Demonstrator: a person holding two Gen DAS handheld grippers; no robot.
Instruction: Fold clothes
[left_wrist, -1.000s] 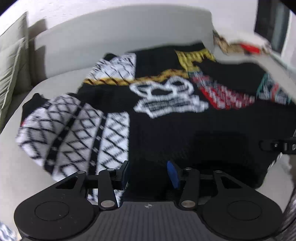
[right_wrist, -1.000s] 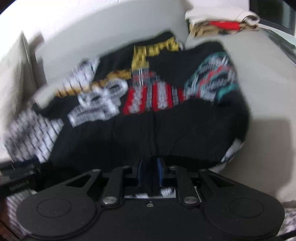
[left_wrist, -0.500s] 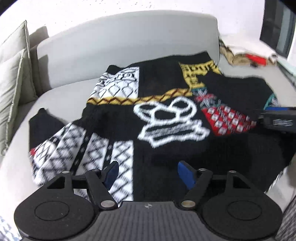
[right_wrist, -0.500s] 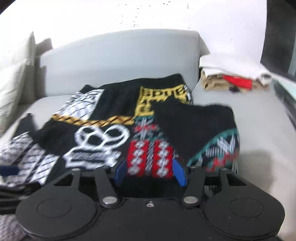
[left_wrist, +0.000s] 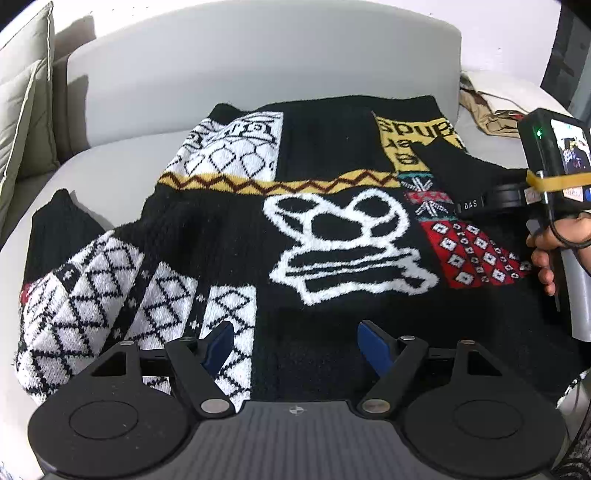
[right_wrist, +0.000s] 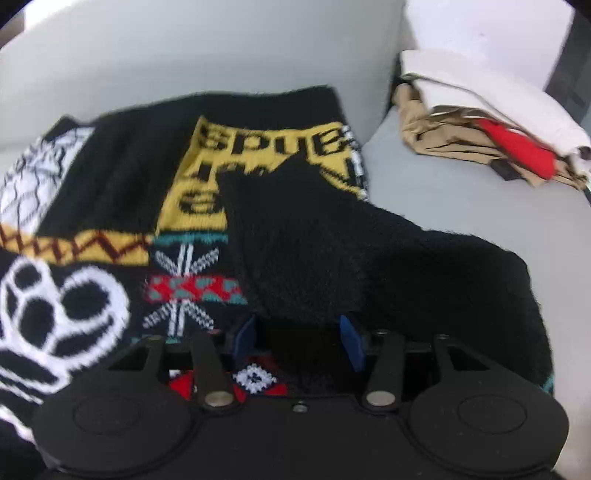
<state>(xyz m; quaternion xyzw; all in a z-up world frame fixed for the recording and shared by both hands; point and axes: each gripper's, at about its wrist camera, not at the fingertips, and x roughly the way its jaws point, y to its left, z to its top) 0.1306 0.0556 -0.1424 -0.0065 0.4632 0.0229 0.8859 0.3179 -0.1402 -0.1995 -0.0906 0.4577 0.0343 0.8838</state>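
Left gripper (left_wrist: 295, 341) spread wide above sweater (left_wrist: 332, 236), nothing pinched, right gripper (right_wrist: 297, 338) with jaws just closing, part-spread over folded black sleeve (right_wrist: 314, 258), sweater flat on sofa (left_wrist: 258, 55) ahead, clothes pile (right_wrist: 480, 118) far right

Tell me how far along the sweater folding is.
Early. Done: the sweater lies spread on the sofa, and its black right sleeve is already folded across the front. In hand: nothing. The left gripper is open, and the right gripper has just narrowed but grips no cloth. Left: the white-patterned sleeve still lies out, and the body is unfolded.
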